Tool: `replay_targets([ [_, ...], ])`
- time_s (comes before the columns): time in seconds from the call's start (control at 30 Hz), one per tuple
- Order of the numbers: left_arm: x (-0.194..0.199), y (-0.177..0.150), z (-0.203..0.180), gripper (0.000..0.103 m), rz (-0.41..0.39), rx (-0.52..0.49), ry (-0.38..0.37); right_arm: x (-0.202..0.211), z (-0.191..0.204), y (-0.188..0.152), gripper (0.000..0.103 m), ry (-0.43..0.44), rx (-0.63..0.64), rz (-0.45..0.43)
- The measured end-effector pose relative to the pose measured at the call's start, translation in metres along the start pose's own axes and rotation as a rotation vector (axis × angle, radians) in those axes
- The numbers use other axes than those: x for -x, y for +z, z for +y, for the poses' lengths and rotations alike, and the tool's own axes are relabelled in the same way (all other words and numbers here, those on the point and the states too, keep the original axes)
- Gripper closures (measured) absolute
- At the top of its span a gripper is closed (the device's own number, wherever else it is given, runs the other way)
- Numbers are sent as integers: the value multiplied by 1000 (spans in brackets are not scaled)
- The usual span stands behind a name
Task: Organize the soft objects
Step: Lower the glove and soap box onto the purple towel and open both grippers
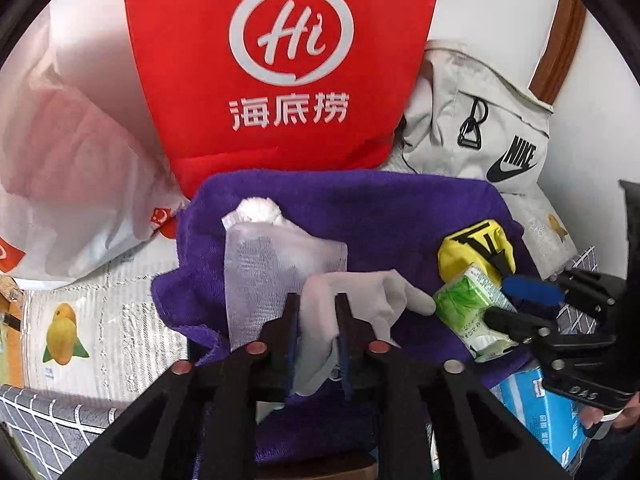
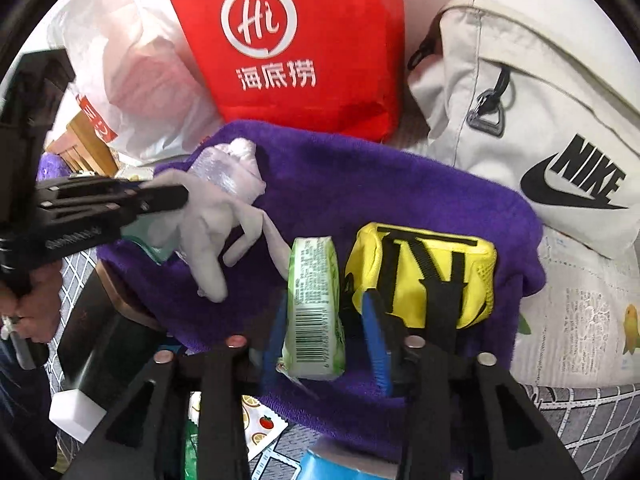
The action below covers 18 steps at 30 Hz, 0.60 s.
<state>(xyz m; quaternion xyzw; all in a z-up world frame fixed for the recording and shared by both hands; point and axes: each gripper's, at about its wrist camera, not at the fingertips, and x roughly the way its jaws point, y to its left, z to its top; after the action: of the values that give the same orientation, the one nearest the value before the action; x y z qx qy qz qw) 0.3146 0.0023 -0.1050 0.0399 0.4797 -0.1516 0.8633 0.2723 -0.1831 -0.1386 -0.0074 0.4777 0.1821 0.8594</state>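
Pinching the limp grey glove [image 1: 352, 300] at its cuff, left gripper [image 1: 318, 344] holds — right gripper [image 2: 324, 344] fingers loosely straddle the squashy tissue pack [image 2: 316, 308].

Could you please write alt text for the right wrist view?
The right gripper straddles a green tissue pack lying on a purple towel, beside a yellow pouch. To the left, the left gripper holds a pale glove; a red bag stands behind.
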Motion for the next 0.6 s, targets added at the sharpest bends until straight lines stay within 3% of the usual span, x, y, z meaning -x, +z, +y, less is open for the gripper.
replay_targets([
  [0.2, 11, 1, -1, 41, -26, 1, 24, 9, -5, 0, 60, 7, -25, -7],
  [0.6, 74, -26, -7, 41, -69, 11, 59, 56, 15, -20, 59, 16, -58, -61],
])
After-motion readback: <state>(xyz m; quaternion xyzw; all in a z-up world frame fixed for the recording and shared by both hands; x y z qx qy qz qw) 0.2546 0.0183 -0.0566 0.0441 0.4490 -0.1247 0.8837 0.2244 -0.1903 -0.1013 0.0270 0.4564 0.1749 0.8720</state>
